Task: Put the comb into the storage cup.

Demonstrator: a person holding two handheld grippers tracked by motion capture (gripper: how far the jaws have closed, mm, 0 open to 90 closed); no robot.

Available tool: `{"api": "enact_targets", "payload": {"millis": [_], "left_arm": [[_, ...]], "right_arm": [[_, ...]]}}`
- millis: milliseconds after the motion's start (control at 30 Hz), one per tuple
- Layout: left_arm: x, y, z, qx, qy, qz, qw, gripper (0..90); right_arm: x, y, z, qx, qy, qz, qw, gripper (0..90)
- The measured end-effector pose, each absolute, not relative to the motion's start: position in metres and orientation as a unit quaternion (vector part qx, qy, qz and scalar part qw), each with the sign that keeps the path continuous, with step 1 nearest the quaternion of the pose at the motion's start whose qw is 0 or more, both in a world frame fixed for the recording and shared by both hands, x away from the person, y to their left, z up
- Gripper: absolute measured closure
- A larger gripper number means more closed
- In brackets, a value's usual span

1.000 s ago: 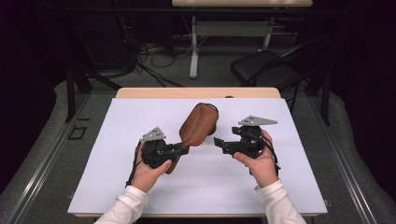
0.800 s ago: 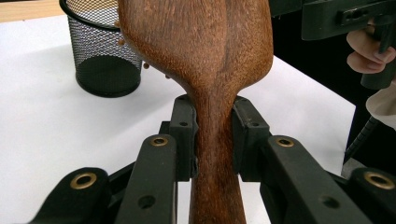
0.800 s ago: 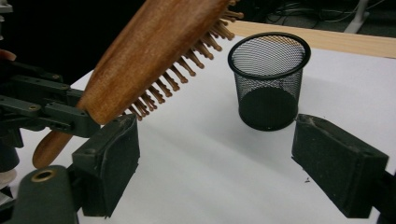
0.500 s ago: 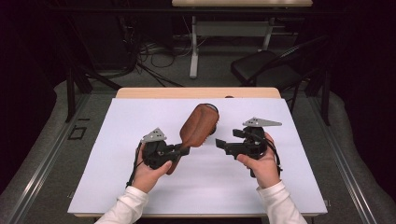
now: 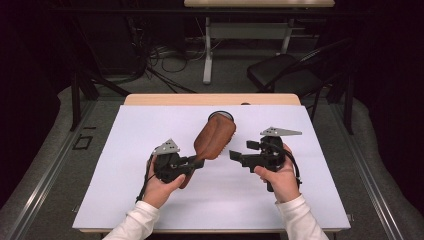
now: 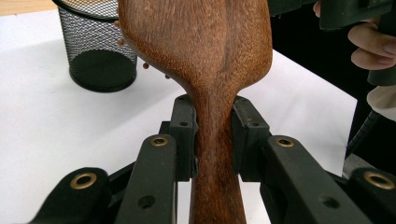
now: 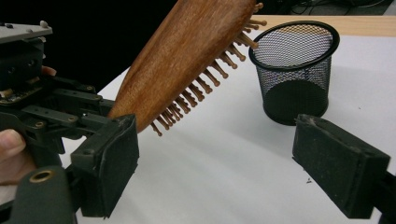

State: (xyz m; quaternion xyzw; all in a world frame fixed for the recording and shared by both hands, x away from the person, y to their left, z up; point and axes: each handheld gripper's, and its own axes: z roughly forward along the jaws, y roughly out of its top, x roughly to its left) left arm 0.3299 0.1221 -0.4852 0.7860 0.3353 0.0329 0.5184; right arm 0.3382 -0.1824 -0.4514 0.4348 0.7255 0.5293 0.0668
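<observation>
A wooden hairbrush [image 5: 215, 137] is held off the white table cover [image 5: 125, 150], gripped by the left gripper [image 5: 192, 163] at the narrow neck where handle meets head; in the left gripper view both pads [image 6: 183, 135] are seen pressed against the handle's sides, jaws clamped on it. The head is raised and tilted away from the person, toward a black mesh cup [image 7: 293, 70] standing upright on the table beyond it; in the right gripper view the pins [image 7: 201, 88] are seen pointing down and toward the cup. The right gripper [image 5: 235, 156] is held just beside the brush, its jaws spread wide with nothing between them. The brush is judged rigid and fairly light, solid wood with a smooth, possibly slick finish. The waisted neck is judged the best hold, since the flare above it resists sliding; the broad back offers only a curved face. The pins are judged the delicate part and are best not squeezed. The mesh cup is judged light and easily tipped if knocked.
</observation>
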Motion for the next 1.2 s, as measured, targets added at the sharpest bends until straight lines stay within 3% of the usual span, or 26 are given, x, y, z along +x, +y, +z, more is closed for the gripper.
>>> {"api": "enact_targets", "payload": {"millis": [367,1200], "left_arm": [[0.325,0.112,-0.490,0.796,0.321,0.025,0.513,73.2],[0.313,0.095,-0.492,0.805,0.292,0.005,0.517,73.2]], "right_arm": [[0.340,-0.182,-0.454,0.439,0.713,0.545,0.031,14.3],[0.342,-0.178,-0.460,0.441,0.711,0.548,0.001,14.4]]}}
